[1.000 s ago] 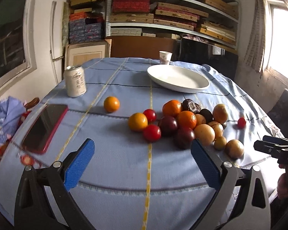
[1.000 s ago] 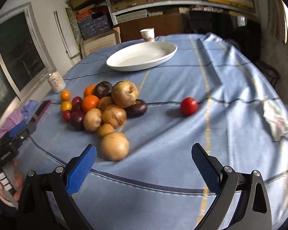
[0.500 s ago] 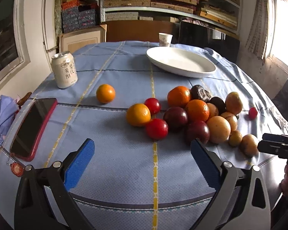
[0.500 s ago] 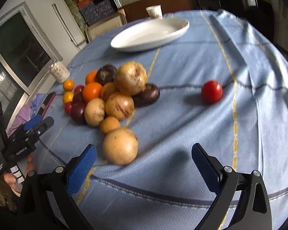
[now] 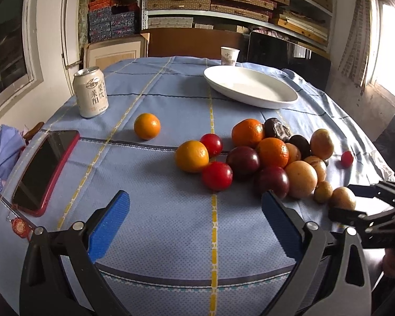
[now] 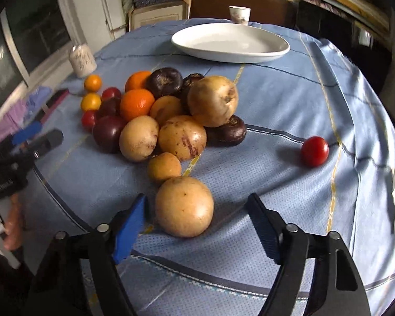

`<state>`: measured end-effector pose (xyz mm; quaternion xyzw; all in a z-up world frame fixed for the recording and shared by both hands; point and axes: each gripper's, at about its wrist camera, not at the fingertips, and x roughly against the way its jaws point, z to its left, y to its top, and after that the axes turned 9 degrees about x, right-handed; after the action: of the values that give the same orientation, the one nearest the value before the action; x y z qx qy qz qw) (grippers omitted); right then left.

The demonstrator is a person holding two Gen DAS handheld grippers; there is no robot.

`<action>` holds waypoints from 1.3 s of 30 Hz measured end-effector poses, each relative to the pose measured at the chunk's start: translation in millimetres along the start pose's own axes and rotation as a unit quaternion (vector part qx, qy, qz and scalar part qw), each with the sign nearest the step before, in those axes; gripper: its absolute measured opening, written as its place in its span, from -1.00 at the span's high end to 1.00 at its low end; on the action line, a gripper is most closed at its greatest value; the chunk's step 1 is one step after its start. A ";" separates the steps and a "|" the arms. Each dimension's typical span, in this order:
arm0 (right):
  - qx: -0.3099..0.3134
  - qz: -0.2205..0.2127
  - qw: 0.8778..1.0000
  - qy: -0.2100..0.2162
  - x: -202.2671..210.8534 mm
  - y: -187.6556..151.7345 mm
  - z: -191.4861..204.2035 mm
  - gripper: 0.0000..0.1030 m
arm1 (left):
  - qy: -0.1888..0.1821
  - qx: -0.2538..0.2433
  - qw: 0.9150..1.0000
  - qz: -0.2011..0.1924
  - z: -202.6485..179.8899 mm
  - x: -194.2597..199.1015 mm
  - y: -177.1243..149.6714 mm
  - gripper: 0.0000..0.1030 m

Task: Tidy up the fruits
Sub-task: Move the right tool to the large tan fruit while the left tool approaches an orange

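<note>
white oval dish (image 6: 230,43) at upper centre, nothing in it. fruit pile (image 6: 171,110) mid-frame; lone red fruit (image 6: 314,151) right. two yellow-orange citrus at left. right gripper (image 6: 197,222) spread around tan round fruit (image 6: 184,206), not touching. left gripper (image 5: 194,221) spread wide, holding nothing.

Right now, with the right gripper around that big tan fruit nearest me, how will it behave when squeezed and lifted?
The tan fruit looks round and smooth, so it may roll on the tablecloth if one pad touches first. Its skin looks firm, so it probably holds shape. The right gripper is open with little room to spare; the grip may slip off-centre.
</note>
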<state>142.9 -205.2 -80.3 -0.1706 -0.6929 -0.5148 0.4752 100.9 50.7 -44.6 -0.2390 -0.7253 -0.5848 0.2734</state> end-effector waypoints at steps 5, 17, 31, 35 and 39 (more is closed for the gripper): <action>0.019 -0.014 0.999 -0.029 -0.3 0.4 3.9 -0.26 | -0.007 0.021 1.000 0.012 7.2 -4.5 1.9 -0.91; -0.006 -0.033 0.999 0.012 2.4 -12.1 -1.7 -0.13 | -0.011 0.055 0.997 0.044 18.6 -17.7 3.7 -0.91; -0.029 -0.075 0.996 0.038 9.5 -20.5 -8.1 0.22 | -0.016 0.028 0.998 0.053 21.8 -32.4 35.8 -0.90; -0.031 -0.074 0.996 0.027 9.0 -20.2 -7.9 0.22 | 0.045 0.007 0.999 0.027 23.8 -45.9 64.3 -0.87; -0.029 -0.075 0.997 0.021 8.8 -19.7 -7.8 0.21 | 0.063 -0.013 0.998 0.027 26.6 -64.1 85.7 -0.88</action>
<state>128.0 -222.4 -83.6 -0.1206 -0.6783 -0.5722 0.4449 202.0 92.3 -30.9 -0.2245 -0.6926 -0.6003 0.3309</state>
